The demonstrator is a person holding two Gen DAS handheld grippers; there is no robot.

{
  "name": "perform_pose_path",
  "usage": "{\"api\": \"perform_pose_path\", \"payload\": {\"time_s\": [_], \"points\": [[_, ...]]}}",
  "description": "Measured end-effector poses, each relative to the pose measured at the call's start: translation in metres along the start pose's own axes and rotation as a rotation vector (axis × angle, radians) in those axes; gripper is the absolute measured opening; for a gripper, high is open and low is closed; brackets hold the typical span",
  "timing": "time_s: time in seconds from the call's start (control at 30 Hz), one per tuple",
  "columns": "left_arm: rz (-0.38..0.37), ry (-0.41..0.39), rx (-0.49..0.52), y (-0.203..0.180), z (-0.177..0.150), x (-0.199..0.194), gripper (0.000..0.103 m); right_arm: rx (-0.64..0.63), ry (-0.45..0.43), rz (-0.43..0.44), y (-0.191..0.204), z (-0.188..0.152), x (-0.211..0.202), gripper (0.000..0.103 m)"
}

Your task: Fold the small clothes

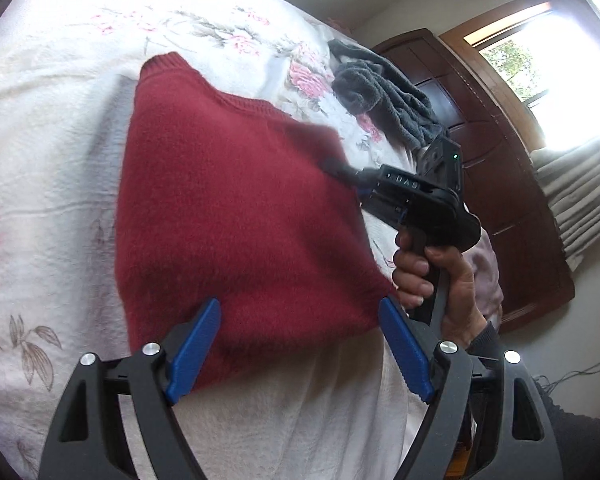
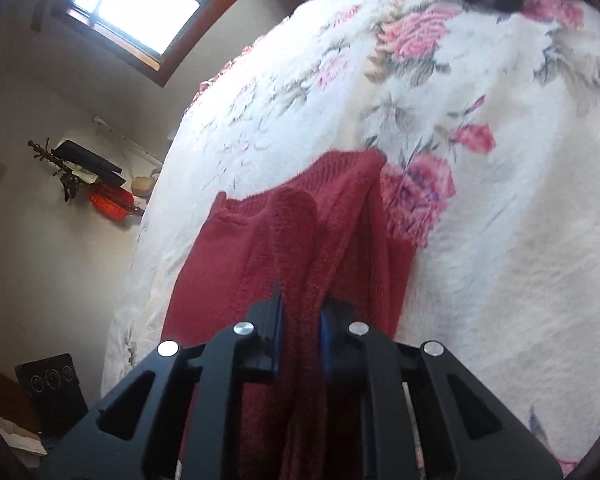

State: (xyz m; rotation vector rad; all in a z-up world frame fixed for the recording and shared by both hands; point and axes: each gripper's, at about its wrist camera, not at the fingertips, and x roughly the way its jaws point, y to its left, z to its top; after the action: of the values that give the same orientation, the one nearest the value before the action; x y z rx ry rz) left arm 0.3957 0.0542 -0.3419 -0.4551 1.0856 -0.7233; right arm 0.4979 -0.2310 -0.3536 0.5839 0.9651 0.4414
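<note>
Left tongs (image 1: 300, 350) gaping, empty, straddling near hem of red knit sweater (image 1: 236, 216) spread on floral bedspread (image 1: 52, 152). Right tongs (image 2: 300, 320) clamped on bunched sweater edge, lifting it. Advice: carry edge across evenly, keep layers aligned. Grey garment (image 1: 384, 96) beyond right tongs, well apart; nothing blocks path.

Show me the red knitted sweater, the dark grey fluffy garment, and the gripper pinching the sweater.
red knitted sweater (image 1: 236, 216): left wrist view, middle of body.
dark grey fluffy garment (image 1: 384, 92): left wrist view, crumpled centre.
right gripper (image 2: 300, 332): right wrist view, between fingertips.
</note>
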Motion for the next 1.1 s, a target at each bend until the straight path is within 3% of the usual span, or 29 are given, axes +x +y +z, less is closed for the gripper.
{"api": "perform_pose_path", "payload": {"time_s": [0.1, 0.17, 0.2, 0.33, 0.43, 0.47, 0.5, 0.57, 0.67, 0.77, 0.87, 0.9, 0.93, 1.0, 1.03, 1.1], "points": [[0.022, 0.047, -0.016, 0.006, -0.002, 0.009, 0.081, 0.076, 0.088, -0.016, -0.025, -0.009, 0.021, 0.018], [-0.009, 0.058, -0.007, 0.002, 0.008, 0.003, 0.075, 0.065, 0.092, -0.011, -0.022, -0.008, 0.016, 0.023], [-0.025, 0.037, 0.011, -0.002, 0.018, -0.004, 0.075, 0.069, 0.086, 0.004, -0.021, -0.008, 0.007, 0.029], [-0.034, -0.037, 0.062, -0.007, 0.081, -0.016, 0.075, 0.073, 0.044, 0.032, -0.011, -0.009, -0.018, 0.03], [0.003, 0.04, 0.037, 0.015, 0.123, 0.019, 0.075, 0.035, 0.074, 0.059, -0.002, -0.012, -0.02, 0.03], [0.033, 0.096, 0.016, 0.027, 0.132, 0.036, 0.075, 0.02, 0.091, 0.074, 0.0, -0.015, -0.019, 0.028], [0.106, 0.149, -0.001, 0.043, 0.135, 0.056, 0.068, 0.009, 0.107, 0.055, 0.004, -0.016, -0.011, 0.028], [0.163, 0.225, 0.009, 0.058, 0.136, 0.081, 0.06, 0.023, 0.189, 0.007, -0.005, -0.025, 0.003, 0.028], [0.164, 0.222, 0.027, 0.05, 0.14, 0.072, 0.06, 0.014, 0.17, -0.012, -0.001, -0.032, -0.013, 0.027], [0.094, 0.147, 0.072, 0.027, 0.133, 0.037, 0.06, 0.006, 0.11, 0.108, 0.017, -0.044, -0.041, 0.025], [-0.027, 0.182, 0.108, 0.005, 0.097, 0.027, 0.059, -0.029, 0.154, 0.122, 0.028, -0.065, -0.039, 0.022], [-0.03, 0.211, 0.105, 0.007, 0.087, 0.031, 0.06, -0.023, 0.193, 0.085, 0.025, -0.073, -0.029, 0.02], [0.028, 0.244, 0.107, 0.013, 0.073, 0.04, 0.059, -0.016, 0.216, 0.043, 0.019, -0.079, -0.022, 0.02], [0.071, 0.263, 0.074, 0.027, 0.059, 0.049, 0.043, 0.023, 0.241, 0.026, 0.011, -0.09, -0.016, 0.021], [0.068, 0.247, 0.046, 0.031, 0.057, 0.043, 0.04, 0.029, 0.235, 0.025, 0.012, -0.091, -0.021, 0.02], [0.008, 0.195, 0.054, 0.019, 0.053, 0.018, 0.047, 0.017, 0.196, 0.046, 0.026, -0.094, -0.043, 0.021]]}}
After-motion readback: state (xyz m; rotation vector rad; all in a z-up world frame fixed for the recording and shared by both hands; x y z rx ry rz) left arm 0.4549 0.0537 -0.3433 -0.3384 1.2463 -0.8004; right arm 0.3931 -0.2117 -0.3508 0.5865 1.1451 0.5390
